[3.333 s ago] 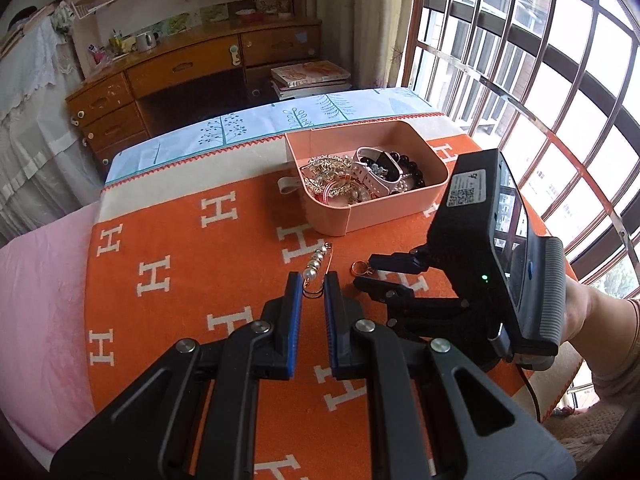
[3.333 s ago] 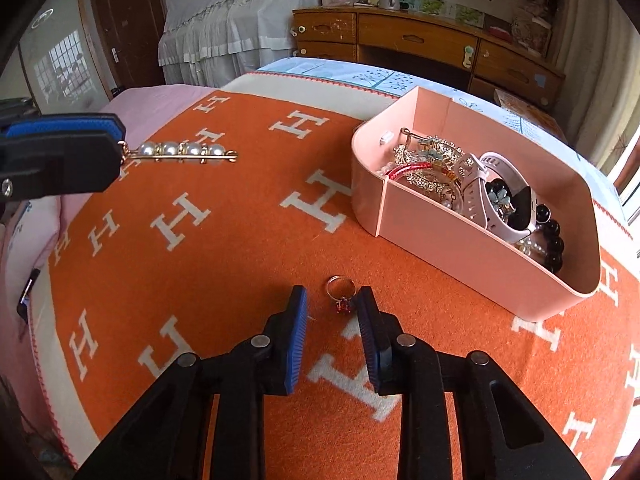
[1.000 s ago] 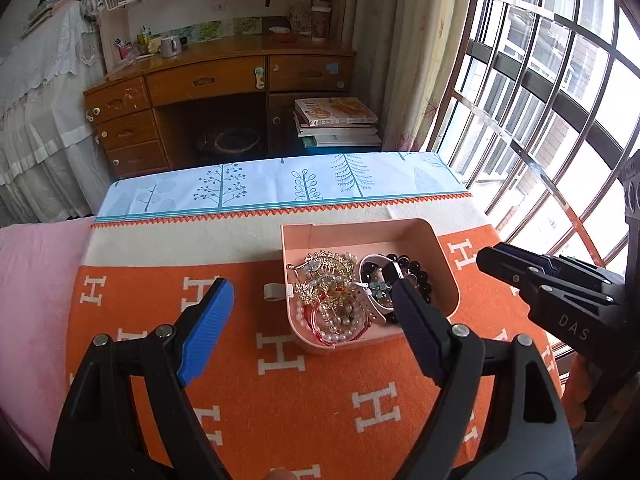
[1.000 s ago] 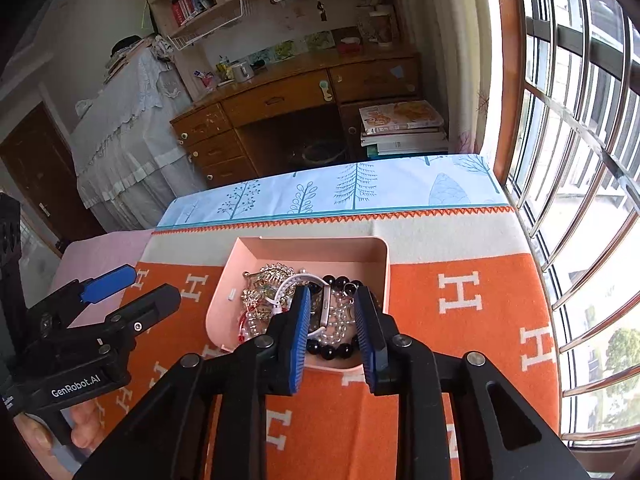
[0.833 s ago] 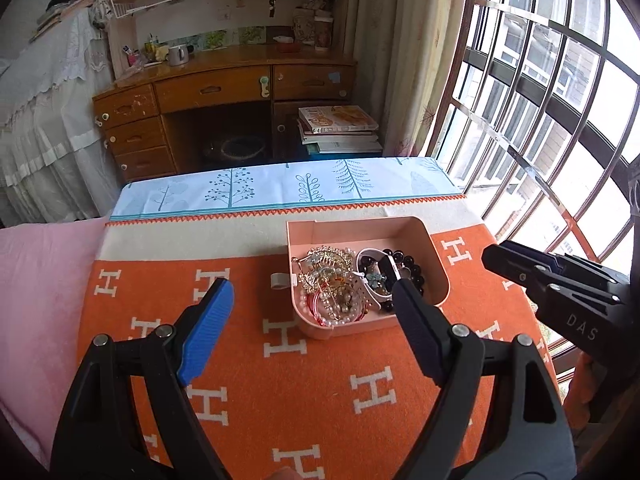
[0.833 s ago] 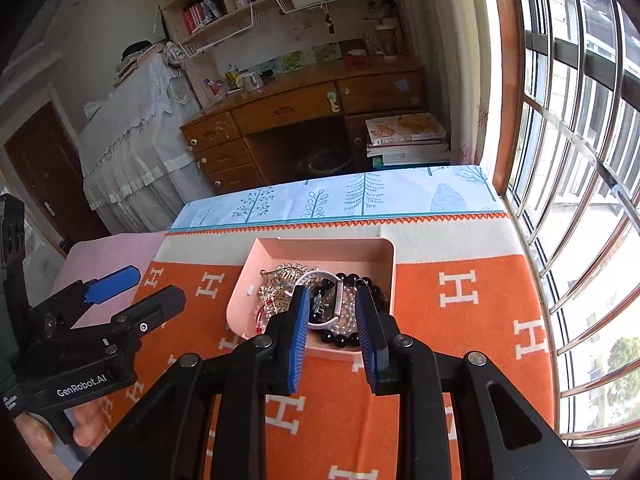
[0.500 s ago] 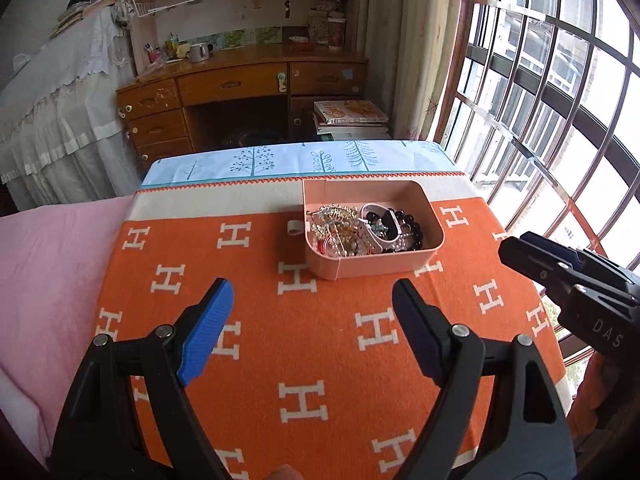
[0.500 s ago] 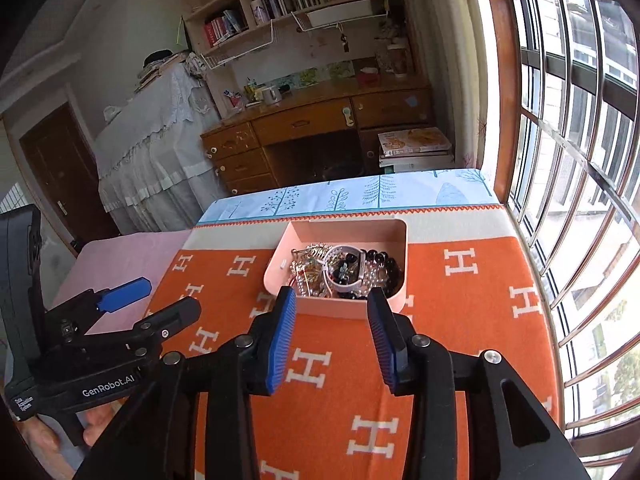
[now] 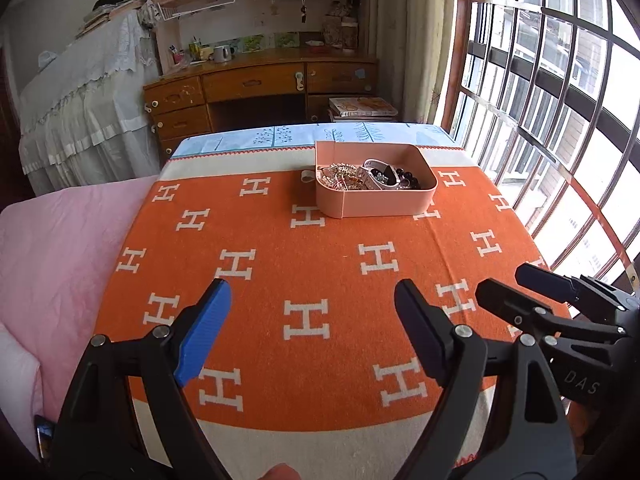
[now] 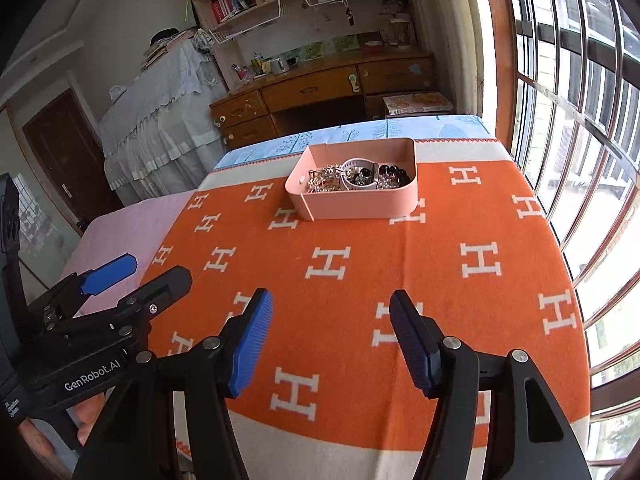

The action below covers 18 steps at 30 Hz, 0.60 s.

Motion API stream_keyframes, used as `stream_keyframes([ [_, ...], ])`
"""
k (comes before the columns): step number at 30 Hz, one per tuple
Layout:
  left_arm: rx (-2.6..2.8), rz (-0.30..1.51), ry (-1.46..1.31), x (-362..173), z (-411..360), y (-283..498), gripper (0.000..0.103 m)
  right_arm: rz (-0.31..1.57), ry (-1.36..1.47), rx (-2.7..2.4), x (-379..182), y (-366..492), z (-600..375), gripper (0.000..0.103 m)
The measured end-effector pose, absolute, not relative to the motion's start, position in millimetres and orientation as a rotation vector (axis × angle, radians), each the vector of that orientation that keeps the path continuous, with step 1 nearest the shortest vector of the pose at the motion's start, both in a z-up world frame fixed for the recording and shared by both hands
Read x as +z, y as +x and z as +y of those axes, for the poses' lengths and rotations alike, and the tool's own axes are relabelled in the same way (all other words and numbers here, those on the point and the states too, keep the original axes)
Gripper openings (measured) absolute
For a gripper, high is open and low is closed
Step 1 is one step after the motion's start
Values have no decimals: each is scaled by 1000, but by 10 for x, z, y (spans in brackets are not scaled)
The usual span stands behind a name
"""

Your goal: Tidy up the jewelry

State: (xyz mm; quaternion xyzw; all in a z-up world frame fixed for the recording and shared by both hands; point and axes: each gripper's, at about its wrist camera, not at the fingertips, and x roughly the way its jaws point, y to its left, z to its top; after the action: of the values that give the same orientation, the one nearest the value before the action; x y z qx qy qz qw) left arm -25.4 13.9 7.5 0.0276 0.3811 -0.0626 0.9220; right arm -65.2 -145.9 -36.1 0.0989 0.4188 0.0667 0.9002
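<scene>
A pink jewelry box (image 9: 376, 204) (image 10: 360, 202) sits at the far side of the orange blanket (image 9: 320, 264). Inside it lies a heap of jewelry (image 9: 368, 178) (image 10: 356, 176): gold pieces, a white band and dark beads. My left gripper (image 9: 312, 286) (image 10: 156, 268) hovers over the near part of the blanket, wide open and empty. My right gripper (image 10: 332, 295) (image 9: 502, 282) is beside it on the right, well short of the box. Its jaws are opening and nothing is between them.
The blanket with white H marks covers a bed, with a pink sheet (image 9: 60, 240) to the left. A barred window (image 9: 560, 140) runs along the right edge. A wooden desk (image 9: 260, 84) and shelves stand beyond the bed. A person's fingers (image 10: 86, 416) show under the left gripper.
Both grippers have drawn back from the box, which now looks smaller and farther away. The right jaws went from nearly shut to wide apart. The pearl pin and ring are no longer held.
</scene>
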Motion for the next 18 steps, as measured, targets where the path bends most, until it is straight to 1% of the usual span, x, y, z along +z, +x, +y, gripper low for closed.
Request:
stream_keyframes([
  [4, -107, 772, 56, 104, 127, -436, 82, 859, 203, 138, -361, -834, -1422, 63],
  [8, -85, 758, 52, 150, 111, -547, 82, 820, 180, 136, -241, -969, -1388, 69],
  [13, -71, 758, 22, 209, 151, -617, 82, 769, 147, 131, -48, -1058, -1341, 71],
  [18, -63, 753, 7, 241, 176, -680, 82, 761, 145, 137, 0, -1082, -1333, 72],
])
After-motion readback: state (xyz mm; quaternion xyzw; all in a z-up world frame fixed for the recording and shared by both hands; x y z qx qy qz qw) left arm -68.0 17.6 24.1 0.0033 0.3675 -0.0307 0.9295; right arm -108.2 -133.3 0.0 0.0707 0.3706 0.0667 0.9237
